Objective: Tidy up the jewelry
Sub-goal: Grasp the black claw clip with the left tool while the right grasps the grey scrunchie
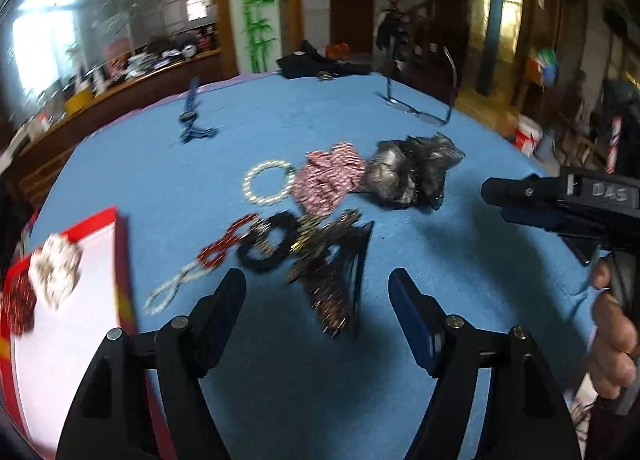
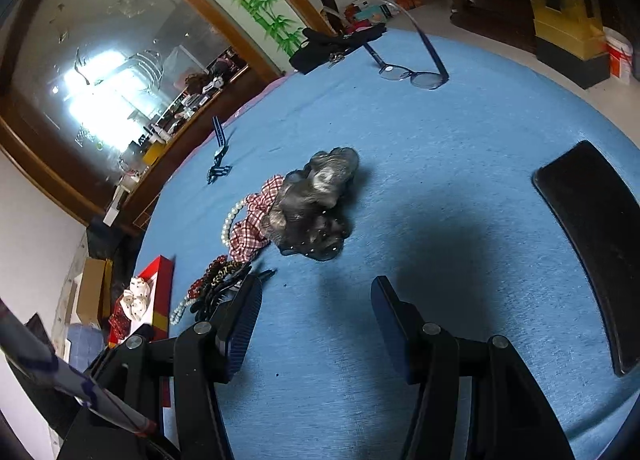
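**A:** What's nearest your left gripper (image 1: 316,292)?

**B:** The dark beaded hair clip (image 1: 332,276), lying on the blue cloth (image 1: 440,260) just beyond your spread, empty jaws. I'd judge it light, stiff and snag-prone; pinch its solid spine.

**A:** And your right gripper (image 2: 316,300)?

**B:** Also released, hovering low, with the soft grey scrunchie (image 2: 316,200) just beyond it. The red box (image 1: 80,320) waits near left.
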`<action>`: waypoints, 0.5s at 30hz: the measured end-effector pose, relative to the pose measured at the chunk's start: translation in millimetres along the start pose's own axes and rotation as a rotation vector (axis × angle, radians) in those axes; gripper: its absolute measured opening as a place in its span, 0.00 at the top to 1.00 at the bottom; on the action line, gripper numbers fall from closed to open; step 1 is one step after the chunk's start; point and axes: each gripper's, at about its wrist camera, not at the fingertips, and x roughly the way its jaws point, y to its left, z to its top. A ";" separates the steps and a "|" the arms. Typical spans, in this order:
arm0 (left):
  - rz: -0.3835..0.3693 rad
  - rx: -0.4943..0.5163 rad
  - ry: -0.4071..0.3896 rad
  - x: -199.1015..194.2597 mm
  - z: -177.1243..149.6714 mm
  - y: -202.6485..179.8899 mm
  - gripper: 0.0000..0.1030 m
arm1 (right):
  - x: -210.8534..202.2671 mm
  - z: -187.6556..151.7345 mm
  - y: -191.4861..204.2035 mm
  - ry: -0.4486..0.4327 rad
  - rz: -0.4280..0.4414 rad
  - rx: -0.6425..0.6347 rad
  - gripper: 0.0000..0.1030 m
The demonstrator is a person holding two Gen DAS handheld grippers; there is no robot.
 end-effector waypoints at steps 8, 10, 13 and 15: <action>0.046 0.080 0.091 49.2 6.8 -27.3 0.45 | -5.5 2.0 -17.6 -0.010 -0.006 0.025 0.40; 0.059 0.080 0.091 56.5 6.6 -28.3 0.48 | -6.1 3.2 -23.1 -0.011 -0.008 0.034 0.40; 0.058 0.059 0.114 68.8 5.4 -26.9 0.68 | -4.4 5.1 -26.3 -0.007 -0.008 0.043 0.39; 0.040 0.046 0.104 67.2 4.7 -24.2 0.69 | -2.1 5.2 -25.8 0.001 -0.009 0.038 0.39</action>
